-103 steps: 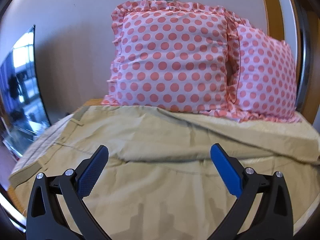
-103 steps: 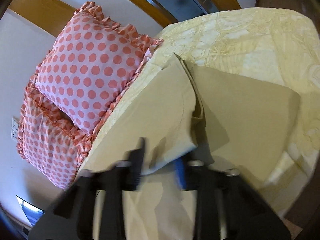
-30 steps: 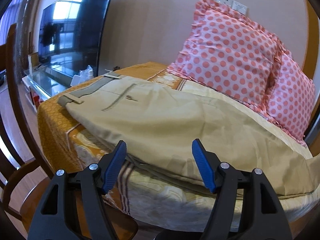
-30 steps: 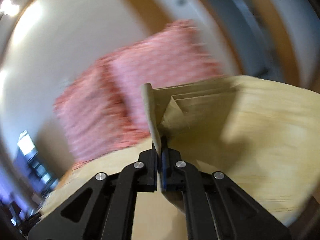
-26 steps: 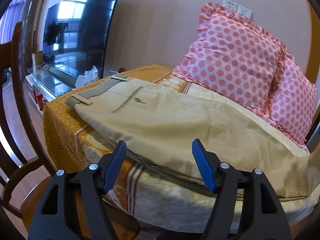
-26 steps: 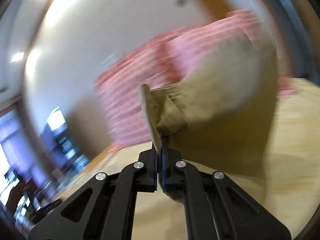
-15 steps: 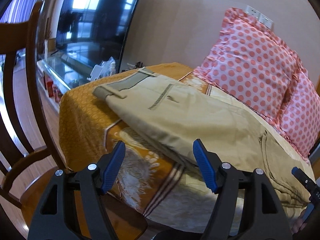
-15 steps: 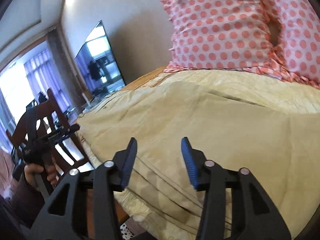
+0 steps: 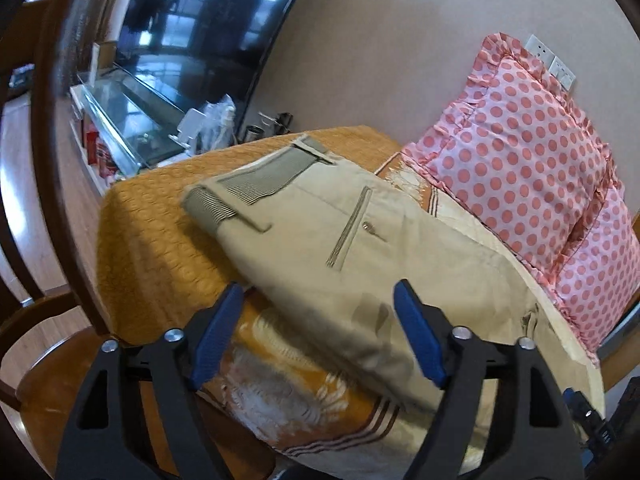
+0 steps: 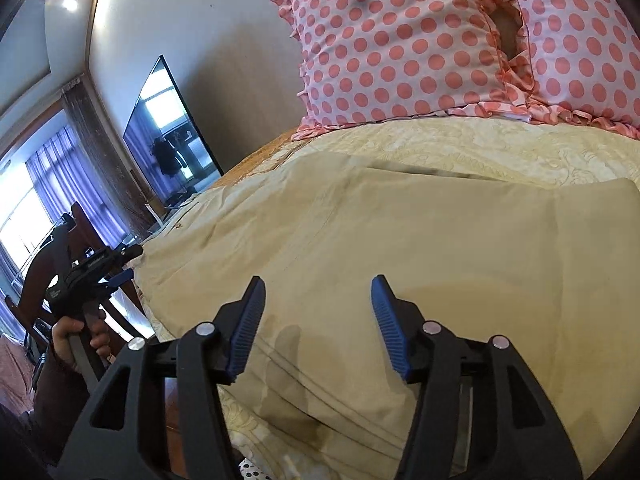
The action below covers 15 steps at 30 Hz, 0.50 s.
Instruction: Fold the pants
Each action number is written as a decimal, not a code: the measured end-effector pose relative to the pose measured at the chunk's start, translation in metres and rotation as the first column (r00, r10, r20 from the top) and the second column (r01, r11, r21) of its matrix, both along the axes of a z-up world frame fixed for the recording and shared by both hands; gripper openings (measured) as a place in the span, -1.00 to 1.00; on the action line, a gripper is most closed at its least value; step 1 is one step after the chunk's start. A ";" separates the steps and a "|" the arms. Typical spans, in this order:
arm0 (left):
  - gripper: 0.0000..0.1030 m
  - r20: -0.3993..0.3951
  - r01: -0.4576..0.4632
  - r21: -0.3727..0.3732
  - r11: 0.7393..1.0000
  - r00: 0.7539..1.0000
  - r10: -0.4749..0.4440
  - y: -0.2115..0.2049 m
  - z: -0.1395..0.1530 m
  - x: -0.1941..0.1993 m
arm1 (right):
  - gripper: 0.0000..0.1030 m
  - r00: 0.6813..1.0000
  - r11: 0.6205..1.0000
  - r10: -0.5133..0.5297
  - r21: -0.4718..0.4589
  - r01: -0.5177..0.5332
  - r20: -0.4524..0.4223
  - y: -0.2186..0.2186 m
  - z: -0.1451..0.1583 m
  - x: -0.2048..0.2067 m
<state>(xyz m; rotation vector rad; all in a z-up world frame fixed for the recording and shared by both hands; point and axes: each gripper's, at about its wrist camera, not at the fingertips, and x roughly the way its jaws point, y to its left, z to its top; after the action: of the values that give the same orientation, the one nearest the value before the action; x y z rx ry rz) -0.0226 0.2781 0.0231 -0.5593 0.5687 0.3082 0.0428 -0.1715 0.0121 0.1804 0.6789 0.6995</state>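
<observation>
Through my left wrist camera, farthest left is a wooden chair (image 9: 52,208) back, then the dark television (image 9: 208,28) over a glass-topped stand (image 9: 120,120) with some small clutter on it that I cannot make out. My left gripper (image 9: 316,328) hangs with its blue pads (image 9: 216,332) spread wide apart and nothing between them, just off the near edge of the bed. The pants (image 9: 360,248) lie flat on the orange-and-cream bedspread (image 9: 152,232), waistband toward the television side, a back pocket with its button facing up, the legs running away to the right. Beyond them two pink polka-dot pillows (image 9: 528,160) lean against the wall under a wall socket (image 9: 560,72).

Through my right wrist camera, at far left my left hand (image 10: 76,336) grips the other tool's handle in front of the chair, with curtained windows behind and the television (image 10: 172,132) next. My right gripper (image 10: 320,320) is likewise released, its pads (image 10: 388,324) parted and empty, poised over the doubled-over leg end of the pants (image 10: 420,248). Several stacked fabric edges show just below the pads. The pillows (image 10: 420,40) stand upright past the cream bedspread (image 10: 500,152).
</observation>
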 end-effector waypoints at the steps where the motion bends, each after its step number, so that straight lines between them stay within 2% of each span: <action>1: 0.65 -0.003 0.008 -0.014 1.000 1.000 -0.008 0.002 0.000 0.004 | 0.12 1.000 1.000 0.001 0.003 -0.001 0.001 0.000 0.000 0.000; 6: 0.69 0.012 0.074 -0.154 0.985 0.997 -0.073 0.001 0.001 0.013 | 0.15 1.000 1.000 0.004 0.015 -0.004 0.007 0.000 -0.001 0.001; 8: 0.68 0.012 0.074 -0.159 0.985 0.997 -0.073 0.000 0.002 0.016 | 0.15 1.000 1.000 0.002 0.022 -0.003 0.006 0.000 -0.002 0.001; 14: 0.46 -0.009 -0.049 -0.195 0.980 0.999 0.048 0.029 0.007 0.032 | 0.16 1.000 0.999 0.006 0.040 -0.007 0.023 -0.004 0.001 -0.003; 15: 0.31 -0.011 -0.061 -0.197 0.979 0.998 0.060 0.033 0.008 0.034 | 0.17 1.000 0.999 0.005 0.042 -0.006 0.028 -0.006 0.001 -0.004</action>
<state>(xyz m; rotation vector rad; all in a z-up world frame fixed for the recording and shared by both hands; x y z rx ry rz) 0.0112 0.3110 0.0308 -0.7685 0.5913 0.3127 0.0388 -0.1774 0.0133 0.2073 0.6382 0.7210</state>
